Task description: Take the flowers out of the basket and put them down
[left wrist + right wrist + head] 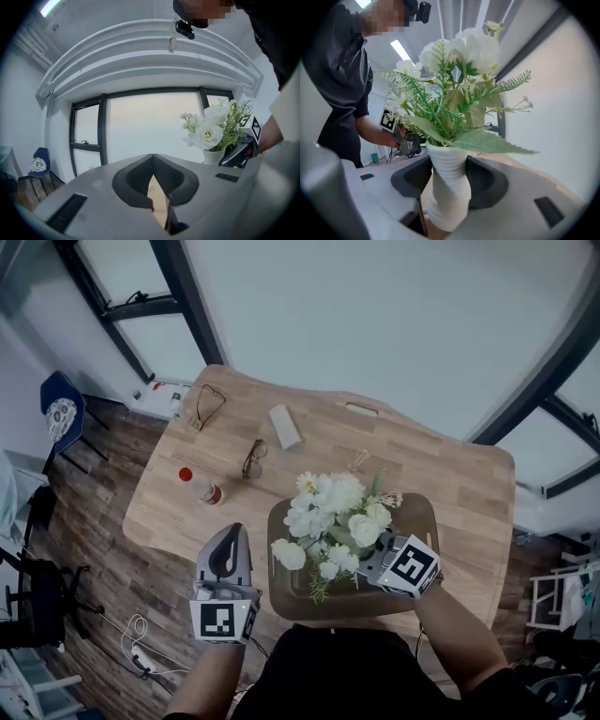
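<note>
A bunch of white flowers [333,512] with green leaves stands in a ribbed white vase [447,187]. My right gripper [367,557] is shut on the vase's body, one pad pressing on each side, and holds it upright over the dark brown basket [278,521]. From the head view I cannot tell whether the vase touches the basket's floor. My left gripper [228,540] hangs to the left of the basket over the table's front edge, its jaws shut with nothing in them. The left gripper view shows the flowers [211,133] and my right gripper [236,152] off to the right.
On the wooden table [450,474] behind the basket lie two pairs of glasses [208,407] [253,458], a red-capped bottle [202,487] on its side and a white block [285,426]. A blue chair [61,413] and cables [141,643] are on the floor at left.
</note>
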A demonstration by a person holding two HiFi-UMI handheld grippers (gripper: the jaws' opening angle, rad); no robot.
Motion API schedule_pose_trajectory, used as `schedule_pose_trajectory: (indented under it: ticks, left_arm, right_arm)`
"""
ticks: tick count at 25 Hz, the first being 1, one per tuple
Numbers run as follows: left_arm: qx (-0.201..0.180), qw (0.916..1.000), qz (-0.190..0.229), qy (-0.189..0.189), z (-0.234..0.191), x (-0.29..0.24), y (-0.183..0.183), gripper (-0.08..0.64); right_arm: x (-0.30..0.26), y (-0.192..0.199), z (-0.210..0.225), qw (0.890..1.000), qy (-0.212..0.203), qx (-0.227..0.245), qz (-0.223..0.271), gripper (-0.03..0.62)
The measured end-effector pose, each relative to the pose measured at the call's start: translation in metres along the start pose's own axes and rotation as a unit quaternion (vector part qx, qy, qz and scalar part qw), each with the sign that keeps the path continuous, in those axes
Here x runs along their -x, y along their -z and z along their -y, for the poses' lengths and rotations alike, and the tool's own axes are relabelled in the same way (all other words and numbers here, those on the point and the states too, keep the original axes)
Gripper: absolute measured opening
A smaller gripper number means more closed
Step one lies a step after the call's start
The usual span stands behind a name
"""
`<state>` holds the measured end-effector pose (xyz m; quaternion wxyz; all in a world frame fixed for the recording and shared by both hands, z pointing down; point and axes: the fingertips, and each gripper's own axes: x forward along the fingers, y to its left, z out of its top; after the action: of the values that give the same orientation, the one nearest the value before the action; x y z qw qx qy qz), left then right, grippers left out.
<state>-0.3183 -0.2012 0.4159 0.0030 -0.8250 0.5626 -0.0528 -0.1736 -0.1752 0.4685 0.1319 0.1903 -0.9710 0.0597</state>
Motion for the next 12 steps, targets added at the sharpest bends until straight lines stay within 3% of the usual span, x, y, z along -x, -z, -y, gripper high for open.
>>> schedule_pose_trajectory:
  ticks: [12]
  left_arm:
    - [-0.016, 0.9974, 0.04, 0.058, 0.03, -0.025, -0.037, 0.005]
  right_arm:
    - [0.053, -0.045, 0.024, 0.995, 0.091, 0.016, 0.038, 0.247]
